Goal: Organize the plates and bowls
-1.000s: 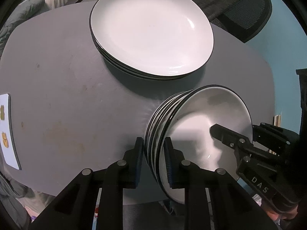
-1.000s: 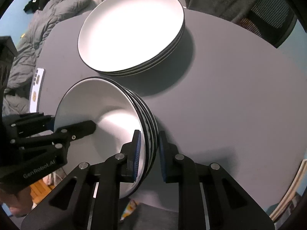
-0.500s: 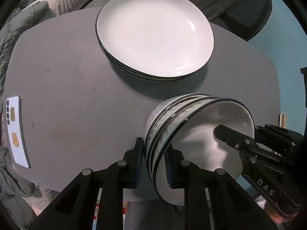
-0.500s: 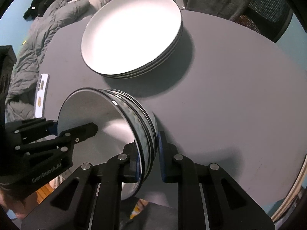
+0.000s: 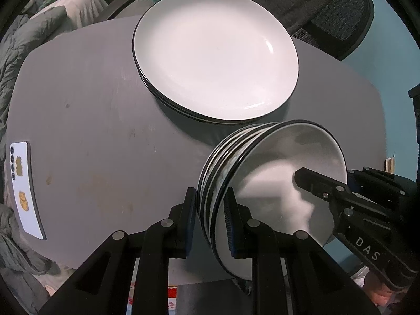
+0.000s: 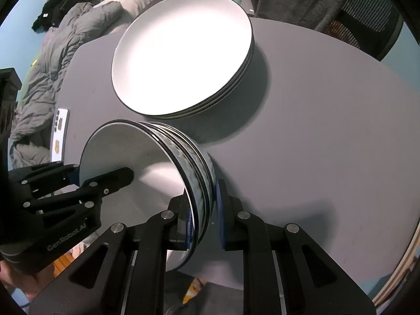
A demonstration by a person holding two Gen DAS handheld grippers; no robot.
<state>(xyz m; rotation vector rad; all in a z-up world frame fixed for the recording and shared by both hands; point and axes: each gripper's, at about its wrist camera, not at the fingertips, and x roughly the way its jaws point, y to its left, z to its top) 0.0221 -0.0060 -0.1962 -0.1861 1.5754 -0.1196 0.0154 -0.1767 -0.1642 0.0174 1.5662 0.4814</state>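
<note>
Bowls, white ceramic with thin black rims and nested into one stack (image 5: 265,181), are hanging tilted above the near edge of the grey round desk (image 5: 99,120), gripped from two sides. The left tongs (image 5: 210,220) are pinching the stack's left rim, one blue-padded finger inside the top bowl and the other against the outer wall. The right tongs (image 6: 203,212) are clamping the opposite rim in the same way, narrowed onto the layered edges. In the left wrist view the right tongs (image 5: 323,183) are reaching in from the right, one finger lying across the bowl's pale interior. In the right wrist view the left tongs (image 6: 76,176) are coming in from the left.

Beyond the bowls, a stack of wide white plates with black rims (image 6: 183,55) is sitting flat on the desk, just beside the bowls but apart from them. A white phone with small stickers (image 5: 23,189) is lying near the desk's left edge. A dark mesh office chair (image 5: 338,18) is standing behind the desk, and a grey quilted blanket (image 6: 47,78) is bunching up at the left.
</note>
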